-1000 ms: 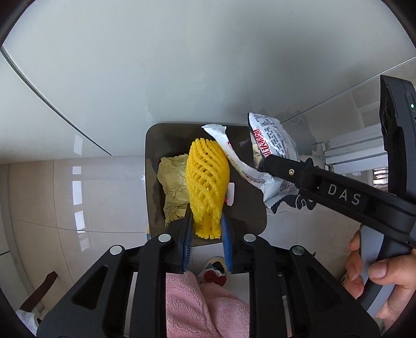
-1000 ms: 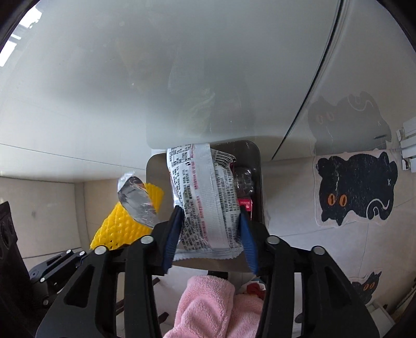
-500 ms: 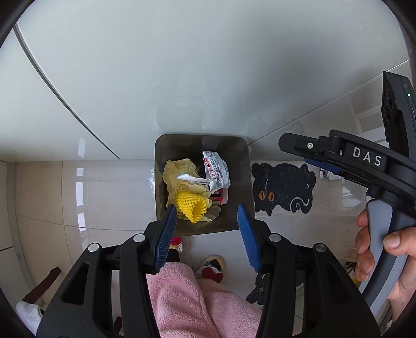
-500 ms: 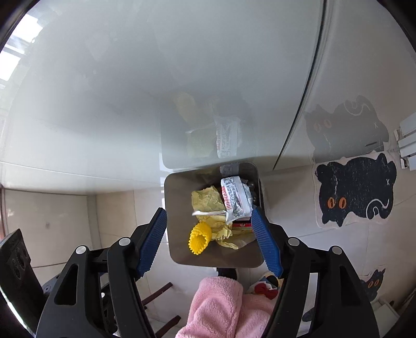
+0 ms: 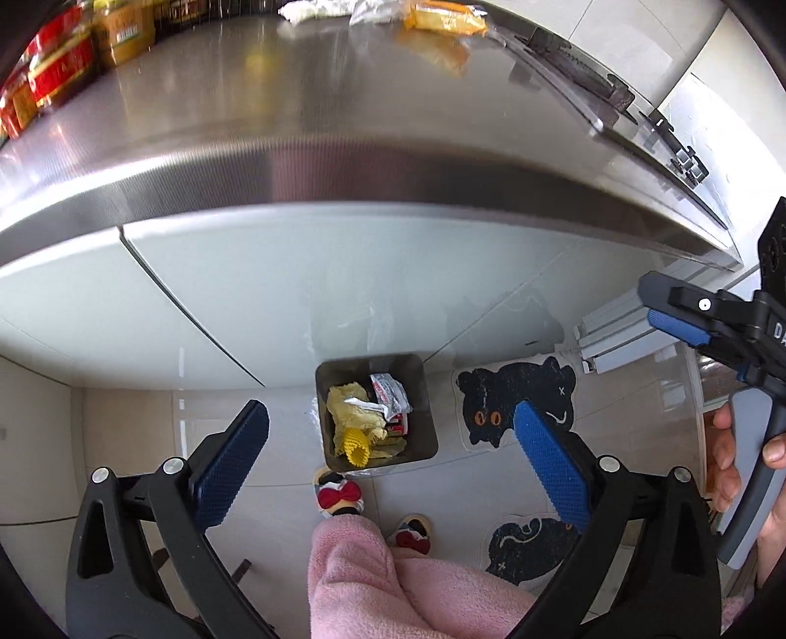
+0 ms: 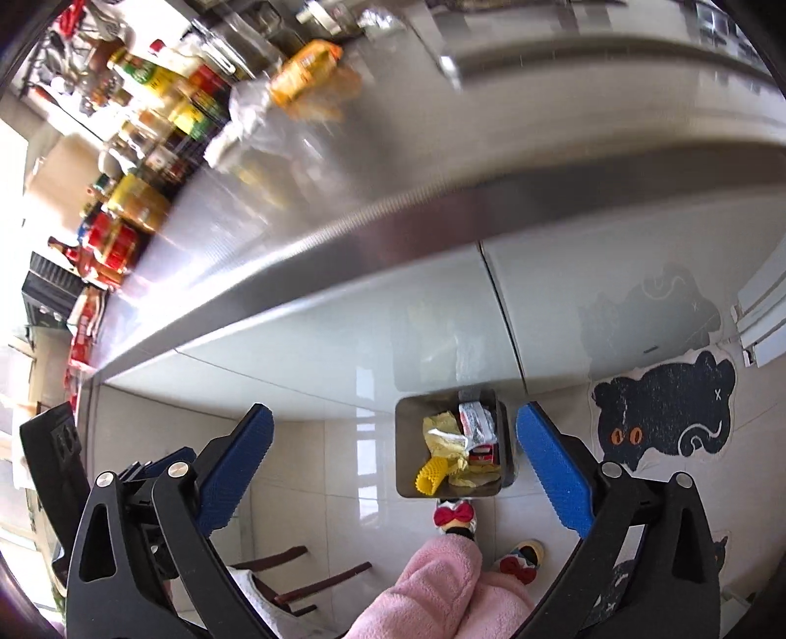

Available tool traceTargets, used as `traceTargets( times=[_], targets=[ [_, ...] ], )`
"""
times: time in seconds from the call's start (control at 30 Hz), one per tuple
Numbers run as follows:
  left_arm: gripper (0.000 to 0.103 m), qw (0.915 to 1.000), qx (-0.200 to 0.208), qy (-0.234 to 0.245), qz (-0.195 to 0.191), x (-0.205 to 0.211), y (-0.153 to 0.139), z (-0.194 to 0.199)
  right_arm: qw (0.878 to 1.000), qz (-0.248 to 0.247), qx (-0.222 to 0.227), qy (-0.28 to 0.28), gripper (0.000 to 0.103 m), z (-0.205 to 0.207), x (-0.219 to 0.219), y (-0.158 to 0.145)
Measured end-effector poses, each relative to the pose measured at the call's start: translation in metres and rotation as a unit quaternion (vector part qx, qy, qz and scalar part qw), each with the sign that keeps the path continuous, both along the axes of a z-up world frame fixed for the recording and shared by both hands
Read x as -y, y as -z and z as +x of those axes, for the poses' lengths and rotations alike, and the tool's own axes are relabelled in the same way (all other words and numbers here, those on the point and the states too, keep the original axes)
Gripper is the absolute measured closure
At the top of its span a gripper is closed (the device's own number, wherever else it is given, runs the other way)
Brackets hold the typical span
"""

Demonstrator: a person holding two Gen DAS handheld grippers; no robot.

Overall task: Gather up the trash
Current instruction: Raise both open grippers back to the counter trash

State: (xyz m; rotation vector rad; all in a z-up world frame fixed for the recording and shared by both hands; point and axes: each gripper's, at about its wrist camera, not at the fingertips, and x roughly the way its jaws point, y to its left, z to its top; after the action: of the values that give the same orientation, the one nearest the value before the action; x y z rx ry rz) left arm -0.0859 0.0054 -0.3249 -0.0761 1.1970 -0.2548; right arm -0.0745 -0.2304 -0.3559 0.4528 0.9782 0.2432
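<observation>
Down on the tiled floor, at about 12 o'clock from both cameras, stands the square metal trash bin (image 5: 377, 412), close against the pale cabinet fronts (image 5: 294, 285) below the steel surface (image 5: 304, 123). Inside the bin lie a yellow foam fruit net (image 5: 357, 446) at its 6 o'clock side, crumpled yellow paper (image 5: 351, 413) toward 9 o'clock, and a silver printed snack wrapper (image 5: 390, 395) toward 1 o'clock. The left hand-held gripper (image 5: 390, 452) hangs high above the bin with its blue-padded fingers (image 5: 231, 462) spread wide apart and nothing between them. The right hand-held gripper (image 6: 393, 459) is likewise spread wide and empty; in its own view the bin (image 6: 407, 442) sits between its fingertips, the foam net (image 6: 431, 476) at the bin's 7 o'clock corner and the wrapper (image 6: 475, 421) near 12 o'clock. From the left camera the right hand-held gripper (image 5: 687, 334) shows at 3 o'clock, with the person's hand (image 5: 746, 457) around its grey handle. A black cat-shaped mat (image 5: 516, 398) lies on the floor at 3 o'clock of the bin. More wrappers (image 5: 442, 19) rest on the far part of the surface at 12 o'clock, blurred, with jars and bottles (image 6: 142, 147) at 10 o'clock in the right view. Slippers with red bows (image 5: 339, 494) and pink fleece trousers (image 5: 373, 580) fill the 6 o'clock edge.
</observation>
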Motion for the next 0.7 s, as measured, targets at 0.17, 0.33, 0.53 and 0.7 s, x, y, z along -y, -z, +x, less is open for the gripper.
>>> traceTargets(
  times=[0.17, 0.33, 0.53, 0.7],
  targets=[
    [0.008, 0.9964, 0.073, 0.026, -0.034, -0.007, -0.066, 0.023, 0.998, -0.021, 0.058, 0.007, 0.003, 0.018, 0.007, -0.054],
    [0.008, 0.9914, 0.124, 0.030, -0.029, -0.012, -0.102, 0.064, 0.994, -0.040, 0.095, 0.023, 0.004, 0.052, 0.006, -0.084],
    [0.008, 0.9914, 0.127, 0.032, -0.003, -0.020, -0.113, 0.131, 0.988, -0.091, 0.126, 0.018, 0.008, 0.102, -0.006, -0.103],
    [0.009, 0.9912, 0.131, 0.020, 0.009, -0.033, -0.113, 0.189, 0.984, -0.117, 0.132, 0.007, 0.020, 0.148, -0.022, -0.107]
  ],
)
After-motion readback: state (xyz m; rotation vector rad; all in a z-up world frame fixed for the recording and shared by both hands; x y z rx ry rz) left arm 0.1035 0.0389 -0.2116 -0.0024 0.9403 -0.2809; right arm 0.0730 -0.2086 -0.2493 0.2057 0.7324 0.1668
